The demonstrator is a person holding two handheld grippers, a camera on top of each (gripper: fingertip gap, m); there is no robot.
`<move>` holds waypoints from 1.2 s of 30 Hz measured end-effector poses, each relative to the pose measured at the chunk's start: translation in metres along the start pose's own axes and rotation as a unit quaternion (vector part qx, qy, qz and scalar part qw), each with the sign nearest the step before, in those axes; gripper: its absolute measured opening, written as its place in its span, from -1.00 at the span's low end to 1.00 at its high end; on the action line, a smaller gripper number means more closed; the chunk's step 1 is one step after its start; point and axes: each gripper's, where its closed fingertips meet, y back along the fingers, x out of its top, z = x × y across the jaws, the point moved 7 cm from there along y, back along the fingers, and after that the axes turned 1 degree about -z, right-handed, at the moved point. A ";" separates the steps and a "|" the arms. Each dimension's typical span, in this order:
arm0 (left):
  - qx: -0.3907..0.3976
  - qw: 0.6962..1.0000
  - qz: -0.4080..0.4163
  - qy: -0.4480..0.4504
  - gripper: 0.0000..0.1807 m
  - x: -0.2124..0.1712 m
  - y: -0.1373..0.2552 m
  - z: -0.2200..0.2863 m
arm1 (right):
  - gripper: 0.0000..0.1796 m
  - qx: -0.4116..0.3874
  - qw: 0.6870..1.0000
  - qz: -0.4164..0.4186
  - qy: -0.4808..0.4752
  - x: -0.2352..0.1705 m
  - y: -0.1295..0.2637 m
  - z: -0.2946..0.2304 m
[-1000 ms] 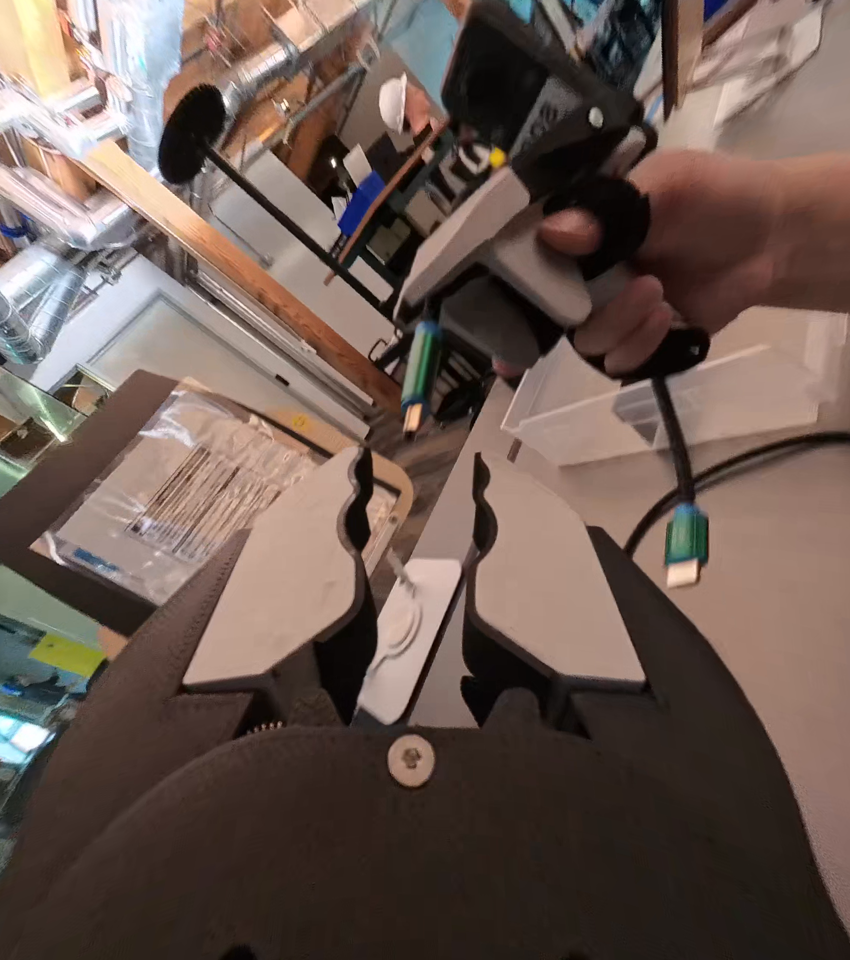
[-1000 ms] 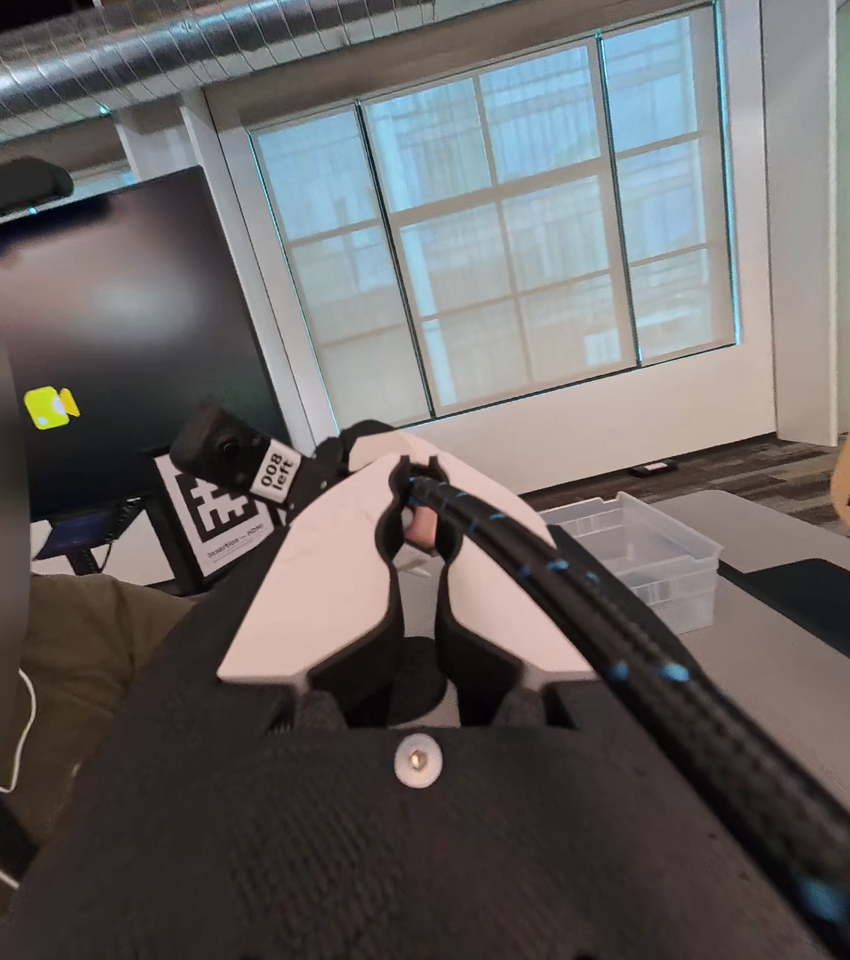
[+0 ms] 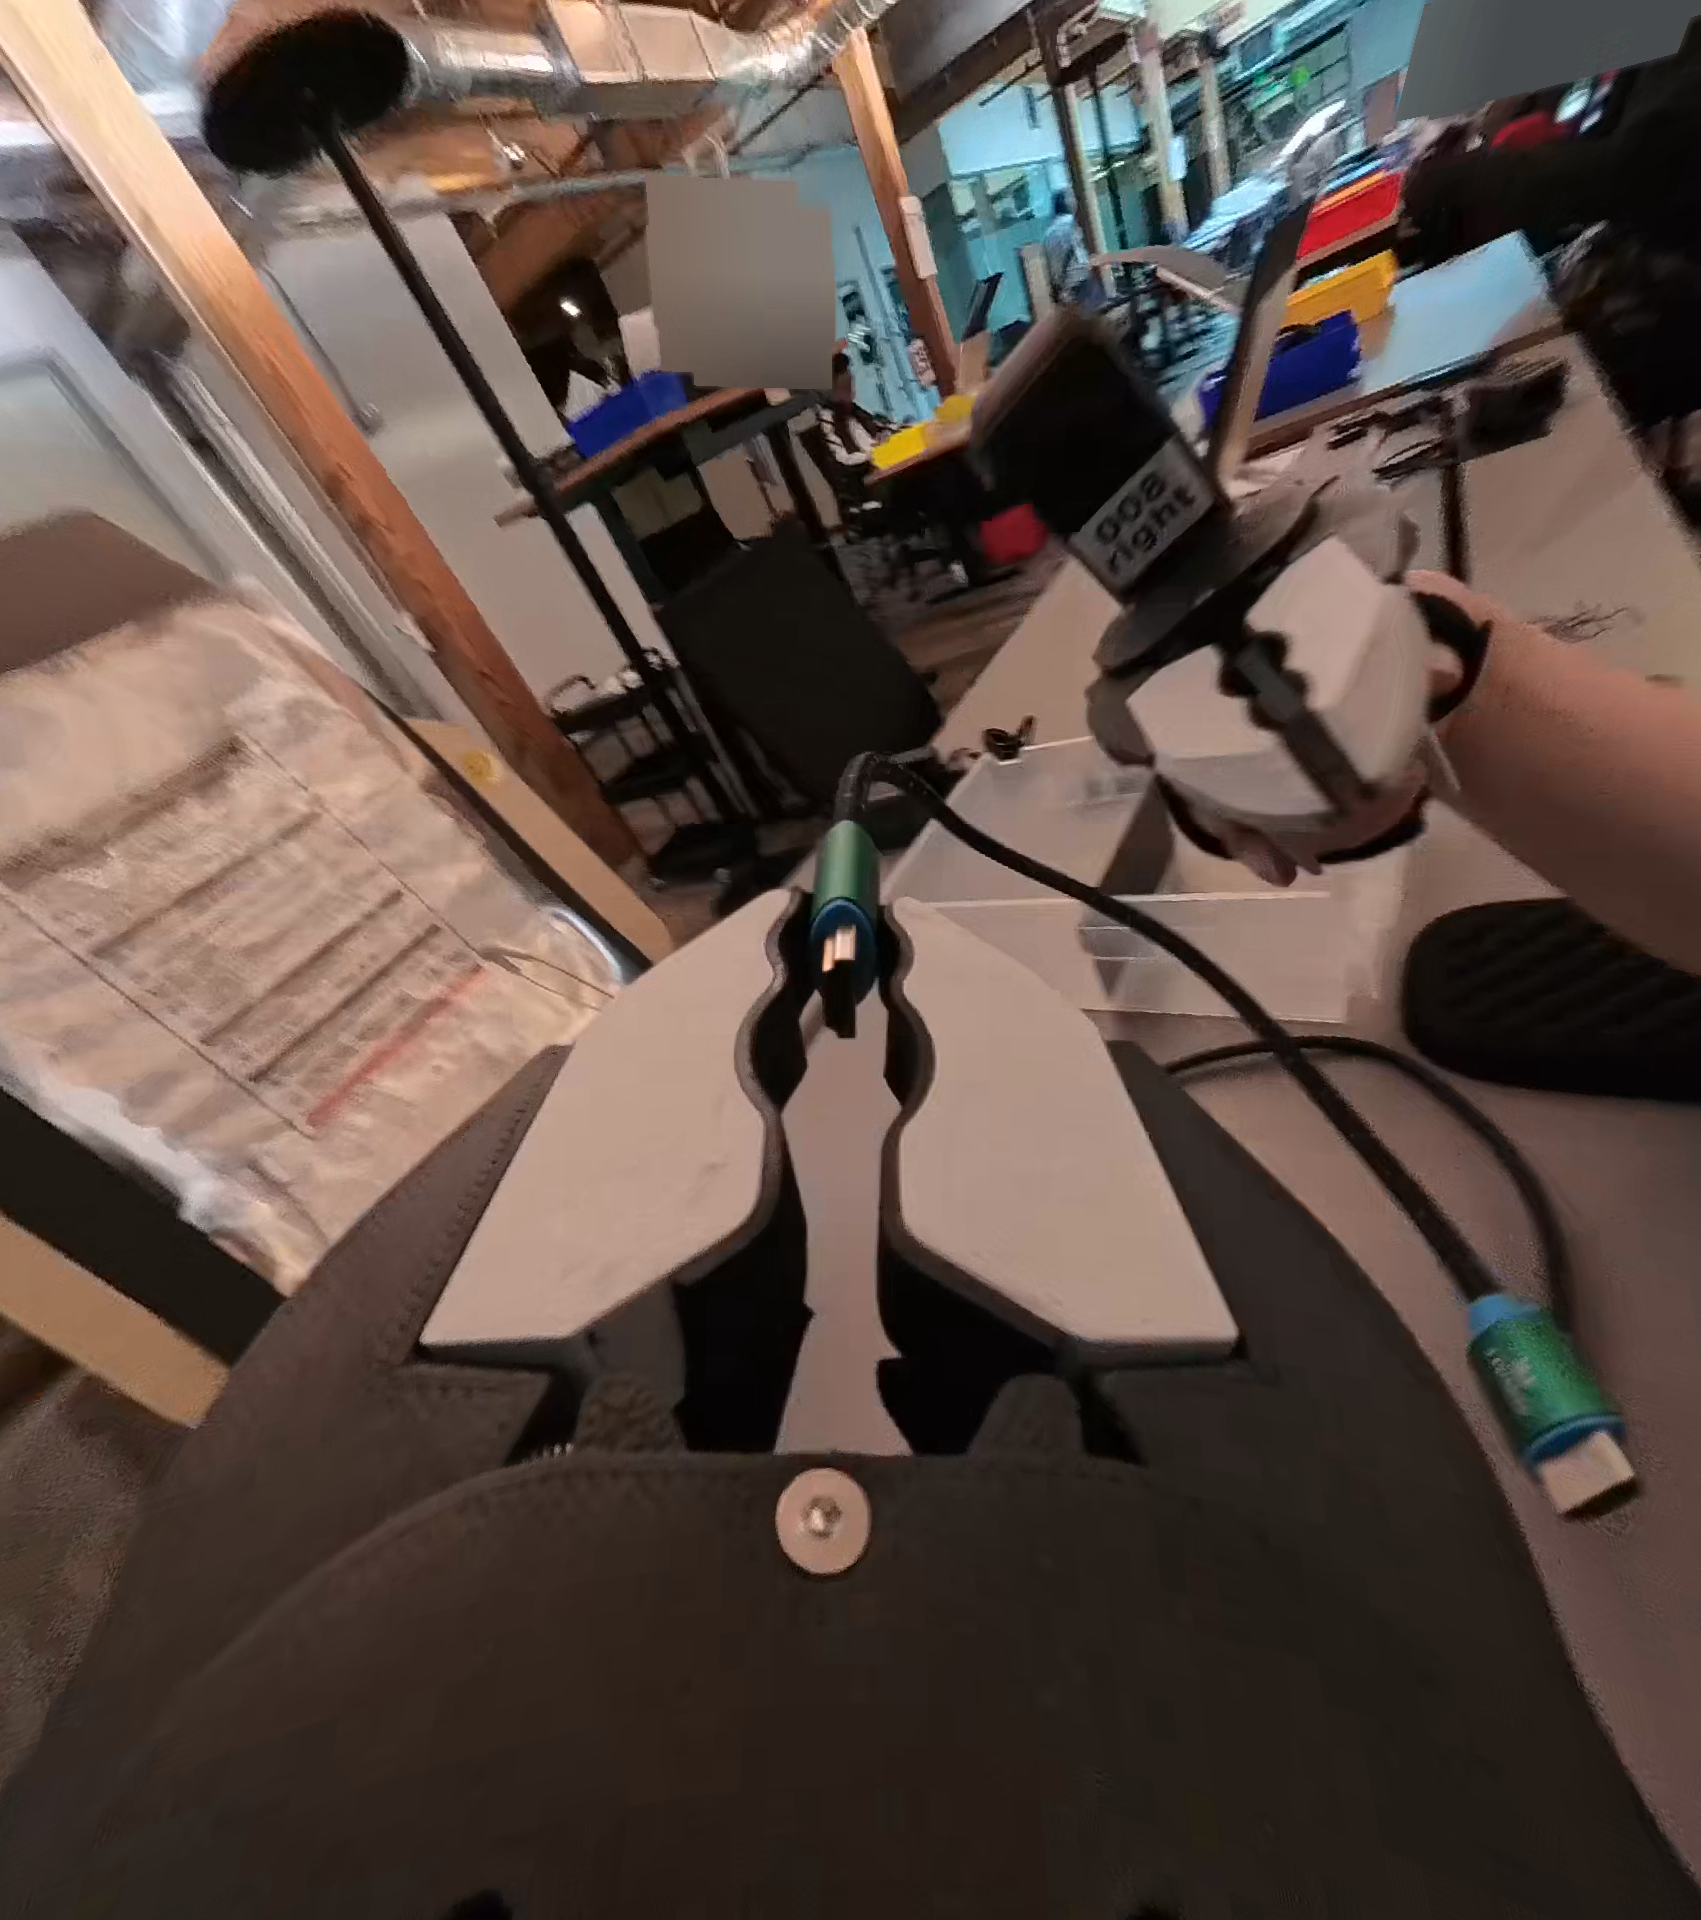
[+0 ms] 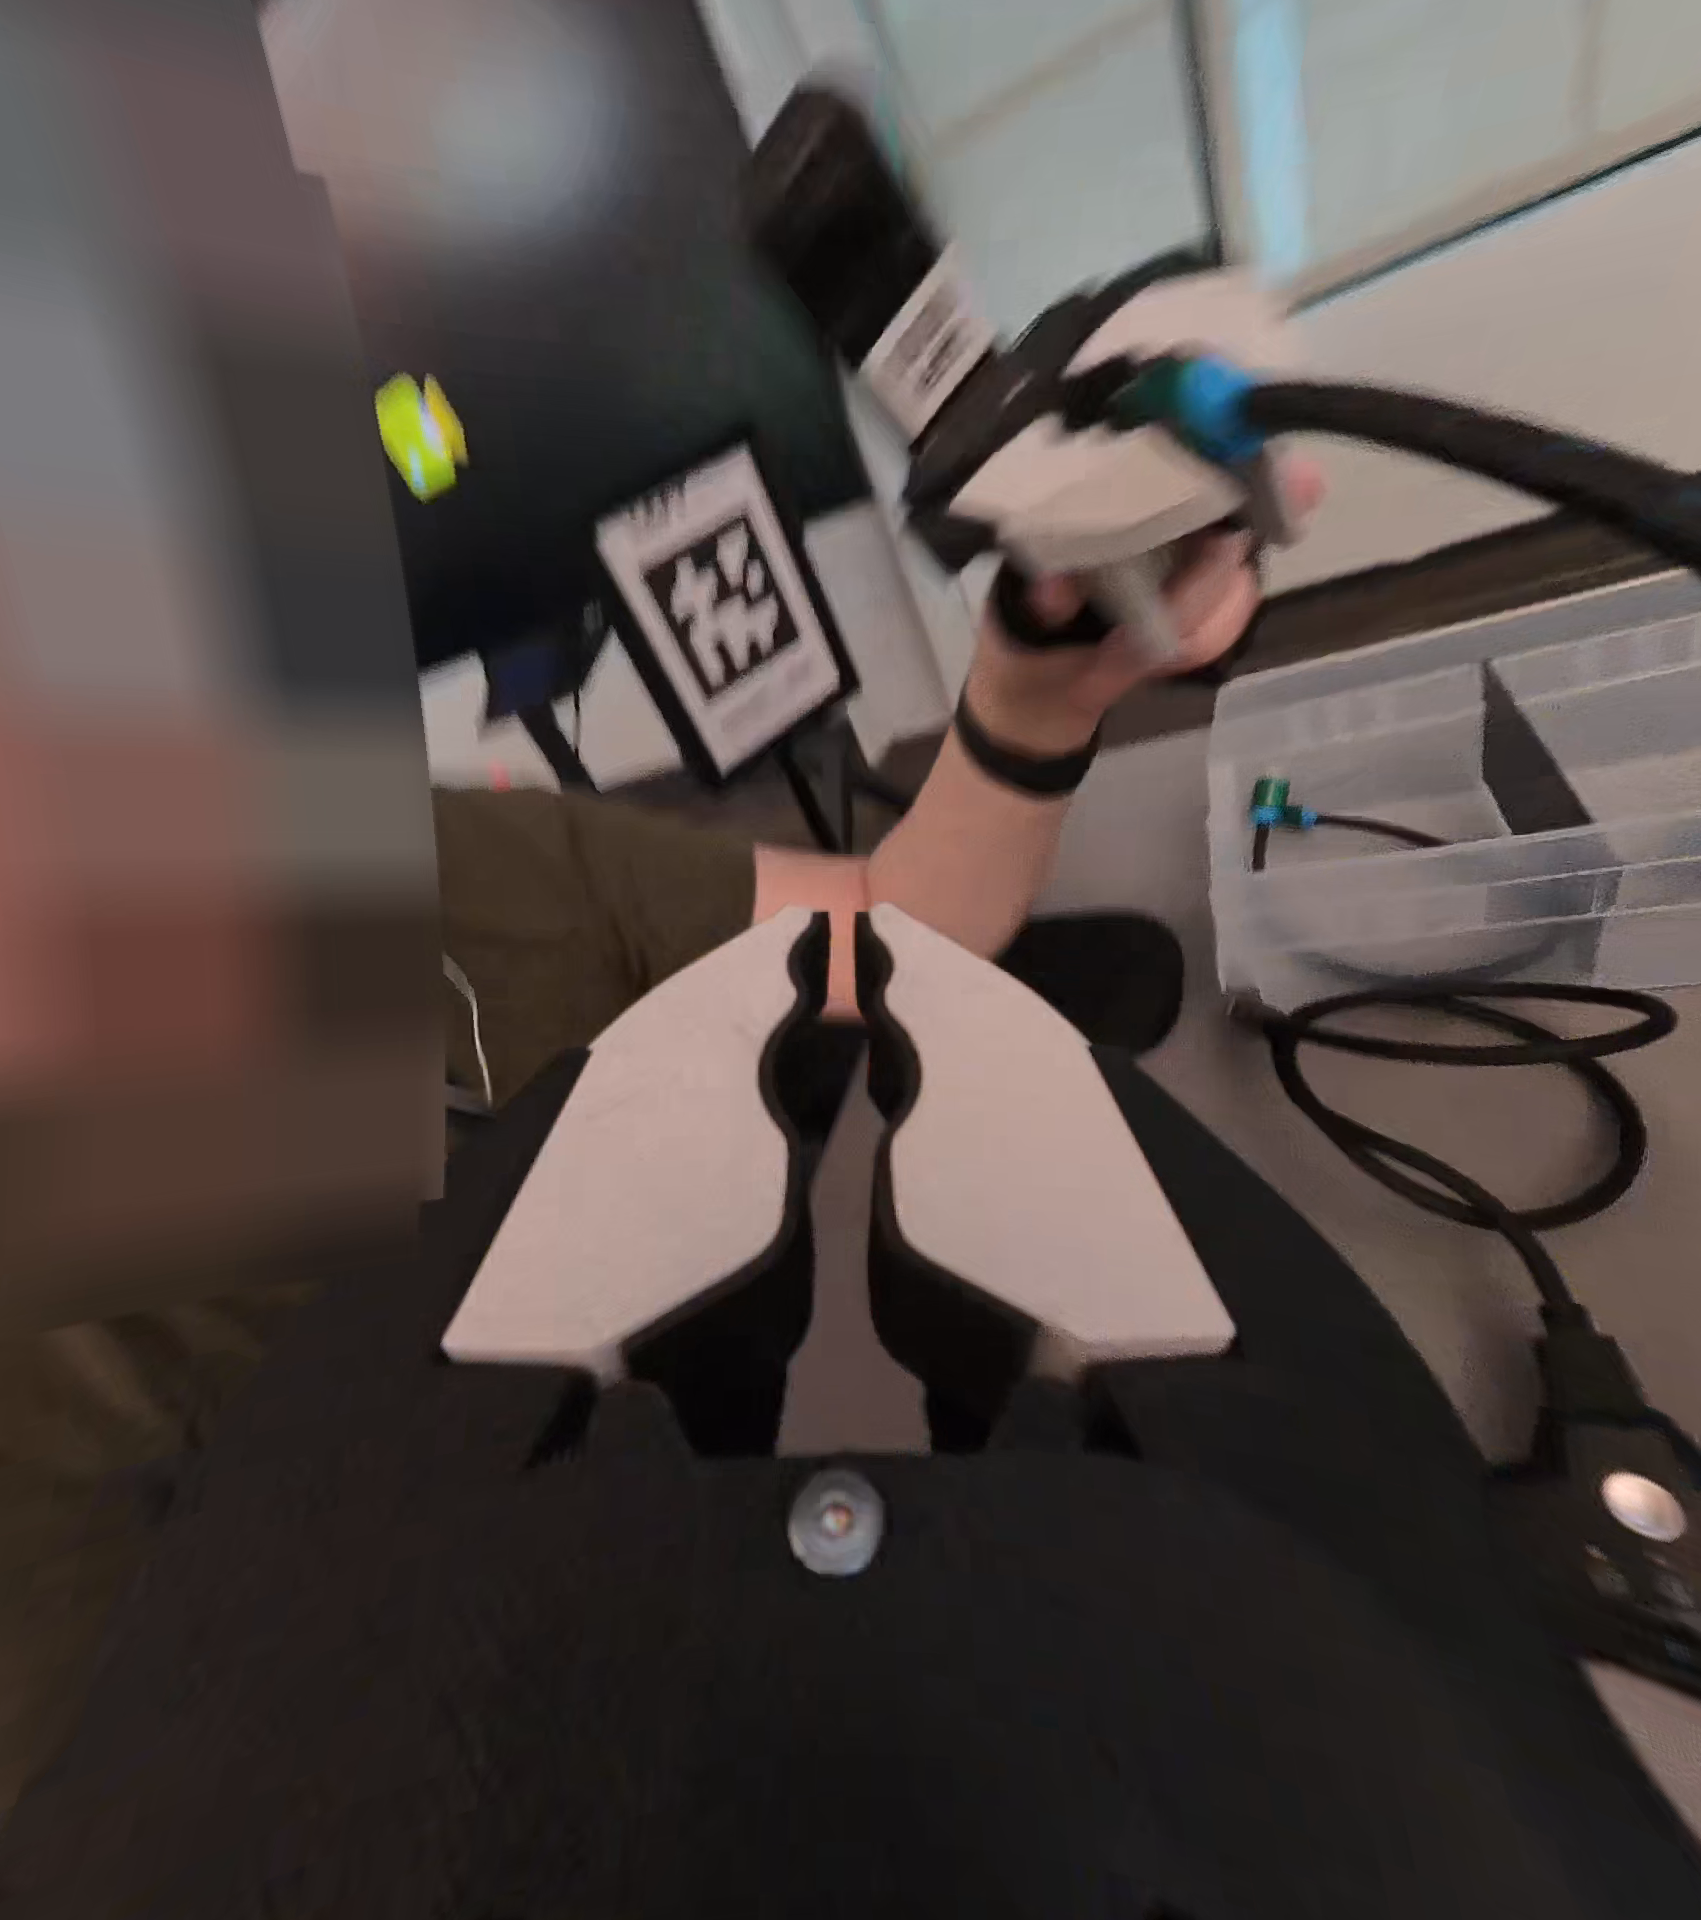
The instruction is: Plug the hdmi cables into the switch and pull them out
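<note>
Here the raised left tool [image 3: 841, 940] pinches a green HDMI plug [image 3: 844, 914]; the right tool [image 4: 842, 928] is nearly closed, empty.

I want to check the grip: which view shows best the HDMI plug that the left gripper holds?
The left wrist view: the green HDMI plug sits sharp between the left gripper's fingers, its metal tip towards the camera. The right wrist view shows it small and blurred.
</note>
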 end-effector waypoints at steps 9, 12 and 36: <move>-0.189 0.968 0.017 0.164 -0.89 0.003 0.008 0.004 | -0.76 -0.230 0.784 0.138 0.560 0.023 0.043 -0.087; -0.261 0.946 0.020 0.192 -0.89 0.006 0.000 0.021 | -0.79 -0.312 0.759 0.179 0.542 0.026 0.069 -0.058; -0.368 0.883 -0.027 0.289 -0.89 -0.009 -0.031 0.047 | -0.85 -0.353 0.591 -0.068 0.722 -0.011 -0.028 -0.031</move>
